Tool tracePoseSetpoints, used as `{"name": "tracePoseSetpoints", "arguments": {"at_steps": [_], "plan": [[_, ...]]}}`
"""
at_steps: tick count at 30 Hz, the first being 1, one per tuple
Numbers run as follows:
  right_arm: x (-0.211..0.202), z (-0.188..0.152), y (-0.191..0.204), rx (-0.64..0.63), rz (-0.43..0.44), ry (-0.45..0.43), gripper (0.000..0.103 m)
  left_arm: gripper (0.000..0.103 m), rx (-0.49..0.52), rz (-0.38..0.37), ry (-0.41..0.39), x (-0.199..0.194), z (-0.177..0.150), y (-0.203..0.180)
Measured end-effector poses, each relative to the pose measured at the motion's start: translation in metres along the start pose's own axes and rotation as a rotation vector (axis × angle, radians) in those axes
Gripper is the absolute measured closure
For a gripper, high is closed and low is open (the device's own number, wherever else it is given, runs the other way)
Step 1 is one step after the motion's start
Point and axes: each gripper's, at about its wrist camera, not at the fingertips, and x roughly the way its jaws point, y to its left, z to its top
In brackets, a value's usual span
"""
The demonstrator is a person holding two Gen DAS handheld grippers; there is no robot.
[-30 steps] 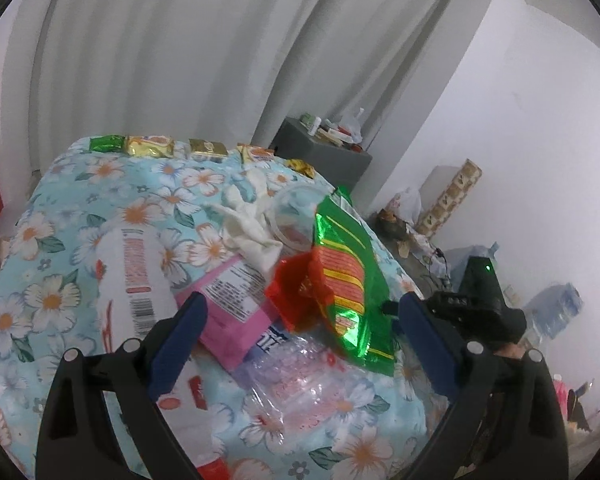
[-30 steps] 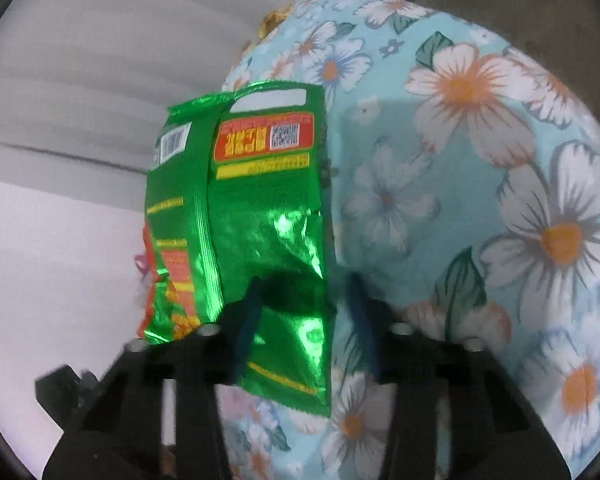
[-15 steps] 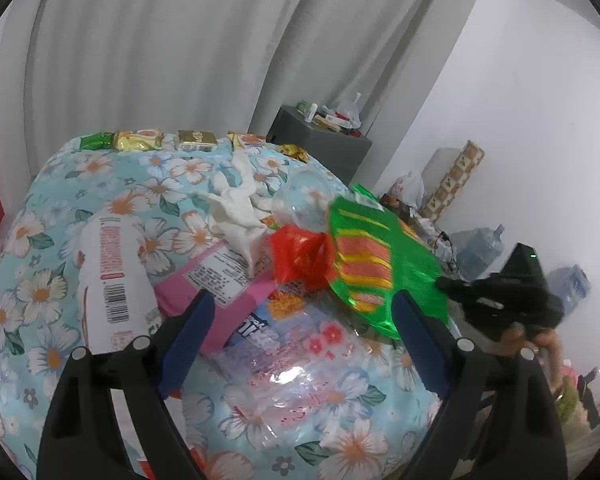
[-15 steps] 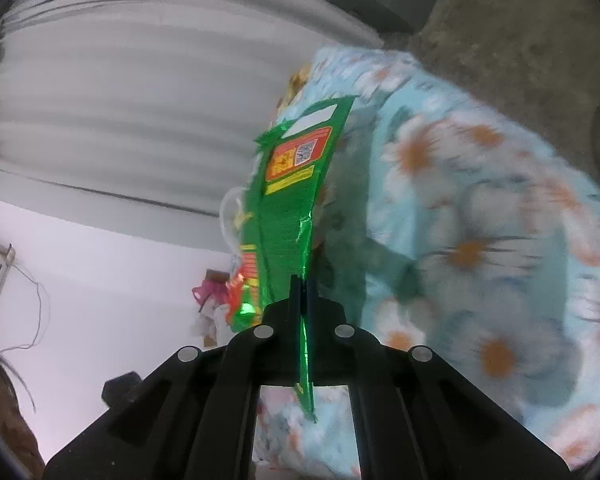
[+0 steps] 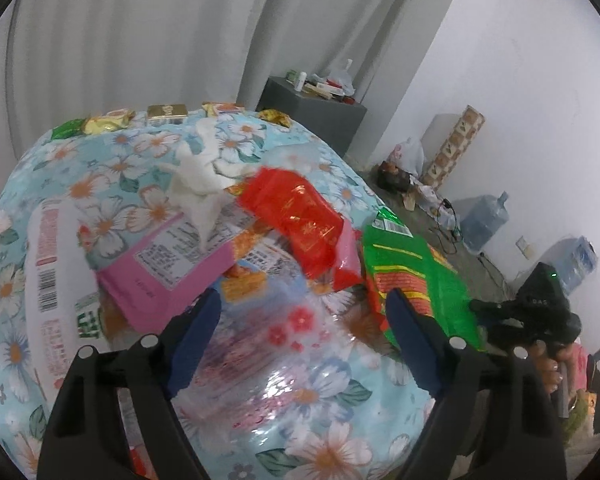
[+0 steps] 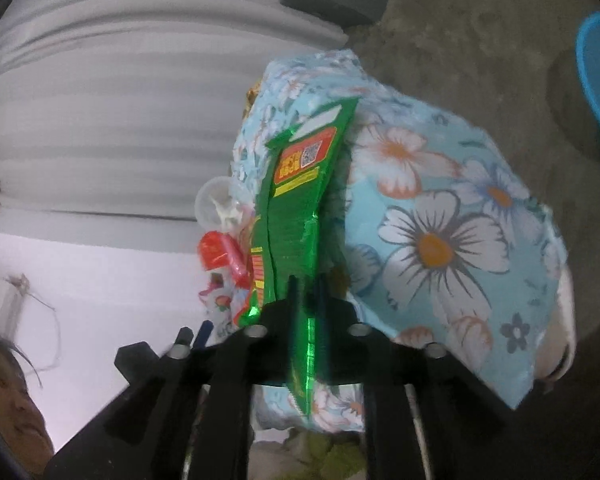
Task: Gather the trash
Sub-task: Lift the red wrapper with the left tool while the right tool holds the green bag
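A green snack bag [image 5: 416,276] juts off the right edge of the floral-cloth table [image 5: 100,168]. My right gripper [image 6: 308,284] has the bag's [image 6: 296,208] lower edge between its jaws; they are opening, narrowly apart, and the pads no longer press it. My left gripper [image 5: 304,296] hovers over a clear plastic wrapper [image 5: 268,352], jaws wide and closing, gripping nothing. Beyond it lie a red wrapper [image 5: 300,216], a pink packet [image 5: 168,268], a crumpled white tissue [image 5: 200,184] and a long white packet [image 5: 48,280].
Small snack packets [image 5: 166,111] line the table's far edge. A grey cabinet [image 5: 312,112] stands behind, with water jugs [image 5: 484,220] by the white wall. A blue bin [image 6: 598,80] stands on the floor right of the table. A person's head shows low left in the right wrist view.
My right gripper clamped the green bag, dragged it to the table's right edge, then parted its jaws. My left gripper moved forward over the clear wrapper, jaws narrowing slightly.
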Motion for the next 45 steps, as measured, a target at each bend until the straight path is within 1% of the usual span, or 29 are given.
{"name": "tracePoseSetpoints", "arguments": {"at_steps": [2, 5, 7, 9, 11, 13, 15, 16, 17, 19, 22, 24, 31, 35, 39, 42, 45], "plan": [[0.006, 0.001, -0.01, 0.019, -0.002, 0.016, 0.077, 0.024, 0.01, 0.006, 0.007, 0.005, 0.004, -0.003], [0.011, 0.004, -0.014, 0.017, 0.016, 0.025, 0.078, 0.029, 0.006, 0.012, 0.011, 0.012, 0.015, -0.005], [0.008, 0.005, -0.015, 0.019, 0.033, 0.026, 0.078, 0.032, -0.022, 0.001, 0.012, 0.019, 0.026, -0.002], [0.009, 0.007, -0.017, 0.022, 0.036, 0.03, 0.079, 0.038, -0.06, -0.003, 0.01, 0.026, 0.036, 0.003], [0.007, 0.006, -0.017, 0.016, 0.034, 0.034, 0.079, 0.04, -0.081, 0.019, -0.002, 0.035, 0.05, 0.009], [0.009, 0.007, -0.016, 0.007, 0.027, 0.036, 0.08, 0.04, -0.045, 0.082, -0.009, 0.045, 0.059, 0.008], [0.008, 0.006, -0.015, 0.002, 0.021, 0.039, 0.08, 0.04, 0.06, 0.17, 0.01, 0.061, 0.065, 0.002], [0.009, 0.006, -0.014, -0.001, 0.016, 0.042, 0.08, 0.04, 0.095, 0.187, 0.021, 0.069, 0.066, 0.001], [0.009, 0.006, -0.013, -0.003, 0.011, 0.045, 0.08, 0.04, 0.109, 0.193, 0.031, 0.074, 0.068, 0.001], [0.012, 0.006, -0.011, -0.011, -0.001, 0.051, 0.08, 0.04, 0.122, 0.191, 0.06, 0.086, 0.069, 0.004], [0.013, 0.005, -0.007, -0.019, -0.019, 0.052, 0.08, 0.048, 0.141, 0.182, 0.088, 0.098, 0.069, 0.006], [0.013, 0.004, -0.004, -0.022, -0.026, 0.049, 0.08, 0.057, 0.134, 0.167, 0.102, 0.101, 0.068, 0.007], [0.011, 0.001, -0.001, -0.027, -0.036, 0.041, 0.08, 0.076, 0.156, 0.151, 0.12, 0.101, 0.064, 0.002], [0.011, -0.001, 0.002, -0.033, -0.05, 0.034, 0.08, 0.087, 0.178, 0.148, 0.108, 0.096, 0.062, -0.002], [0.013, -0.004, 0.005, -0.044, -0.072, 0.023, 0.08, 0.092, 0.219, 0.152, 0.091, 0.089, 0.059, -0.01], [0.014, -0.006, 0.008, -0.056, -0.091, 0.018, 0.08, 0.094, 0.258, 0.162, 0.067, 0.082, 0.056, -0.018], [0.015, -0.006, 0.012, -0.069, -0.108, 0.018, 0.079, 0.094, 0.262, 0.159, 0.046, 0.075, 0.054, -0.021]]}}
